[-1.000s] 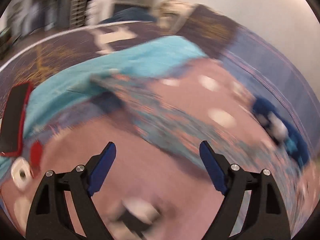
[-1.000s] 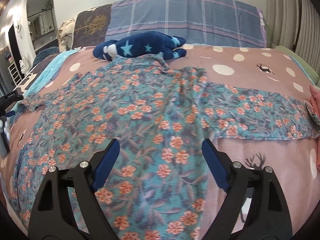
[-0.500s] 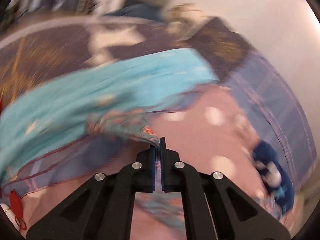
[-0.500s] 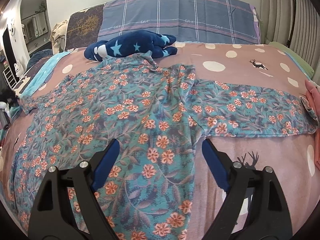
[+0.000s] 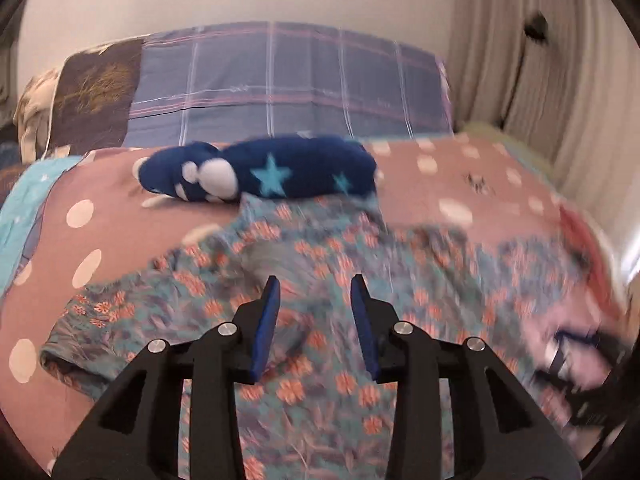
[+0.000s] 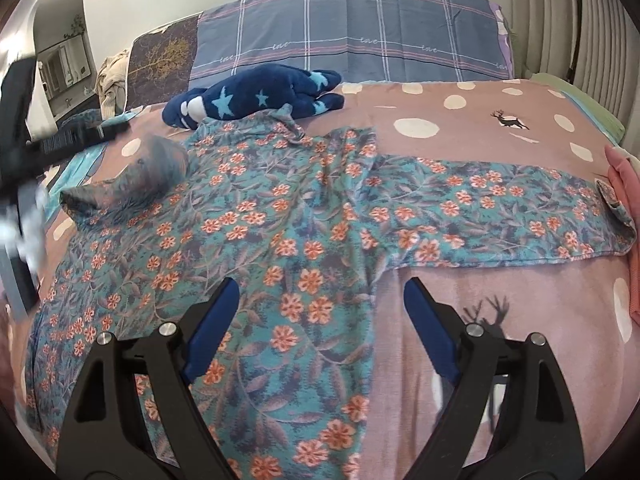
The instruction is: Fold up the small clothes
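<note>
A teal shirt with orange flowers (image 6: 288, 240) lies spread on the pink dotted bedspread (image 6: 480, 120). Its left sleeve (image 6: 132, 184) is folded in over the body, showing the greyer inside. Its right sleeve (image 6: 500, 216) lies stretched out to the right. My right gripper (image 6: 320, 300) is open and empty above the shirt's lower right edge. My left gripper (image 5: 314, 296) is open and empty, above the folded sleeve (image 5: 192, 304); the shirt (image 5: 400, 280) is blurred in this view. The left gripper also shows blurred at the left edge of the right wrist view (image 6: 24, 184).
A dark blue plush with light stars (image 6: 256, 96) lies at the shirt's collar, also in the left wrist view (image 5: 264, 172). Plaid and brown pillows (image 6: 360, 32) stand behind. A pink cloth (image 6: 624, 184) lies at the right sleeve's end. A curtain (image 5: 540, 60) hangs at right.
My left gripper shut on the left sleeve's end, carried it in over the shirt's body and has opened again, letting it go. The right gripper has hardly moved.
</note>
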The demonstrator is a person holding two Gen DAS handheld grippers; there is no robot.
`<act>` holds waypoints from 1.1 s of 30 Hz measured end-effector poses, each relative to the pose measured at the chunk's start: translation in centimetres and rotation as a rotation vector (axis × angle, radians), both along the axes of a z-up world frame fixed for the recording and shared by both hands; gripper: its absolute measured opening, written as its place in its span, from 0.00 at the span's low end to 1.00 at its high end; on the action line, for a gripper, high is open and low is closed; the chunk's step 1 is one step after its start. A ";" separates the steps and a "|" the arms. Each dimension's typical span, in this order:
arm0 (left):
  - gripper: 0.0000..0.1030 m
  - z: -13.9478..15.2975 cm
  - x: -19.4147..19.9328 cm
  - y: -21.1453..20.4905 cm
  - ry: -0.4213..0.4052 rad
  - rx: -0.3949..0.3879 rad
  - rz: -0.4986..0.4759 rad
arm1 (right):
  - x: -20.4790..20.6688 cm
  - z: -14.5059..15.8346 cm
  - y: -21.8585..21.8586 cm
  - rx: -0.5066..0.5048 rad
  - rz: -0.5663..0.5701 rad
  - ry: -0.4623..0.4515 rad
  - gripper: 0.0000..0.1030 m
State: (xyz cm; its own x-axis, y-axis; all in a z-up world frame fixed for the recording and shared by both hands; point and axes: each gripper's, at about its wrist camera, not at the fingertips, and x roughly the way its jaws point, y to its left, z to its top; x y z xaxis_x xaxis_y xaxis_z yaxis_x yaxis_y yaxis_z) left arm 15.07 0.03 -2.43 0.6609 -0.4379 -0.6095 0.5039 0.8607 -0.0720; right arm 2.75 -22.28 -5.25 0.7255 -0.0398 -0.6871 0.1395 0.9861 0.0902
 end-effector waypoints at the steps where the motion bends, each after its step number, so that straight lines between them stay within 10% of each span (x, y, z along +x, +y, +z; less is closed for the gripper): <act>1: 0.46 -0.4 -0.4 0.3 -0.009 0.025 0.007 | 0.1 0.1 -0.3 0.007 0.000 0.000 0.83; 9: 0.59 -3.1 -2.6 8.4 -0.036 0.206 0.206 | 4.9 0.9 0.7 0.192 0.184 0.047 0.77; 17: 0.59 -5.8 1.8 16.4 0.100 0.190 0.547 | 16.5 0.0 5.3 0.342 0.332 0.179 0.73; 23: 0.63 -8.3 5.5 17.4 0.202 0.140 0.625 | 23.2 -3.2 7.9 0.366 0.305 0.276 0.74; 25: 0.71 -8.5 5.6 18.1 0.212 0.117 0.651 | 23.5 -3.5 8.8 0.345 0.324 0.286 0.07; 33: 0.73 -9.0 5.6 18.7 0.209 0.092 0.669 | 17.5 5.7 3.7 0.371 0.297 0.010 0.07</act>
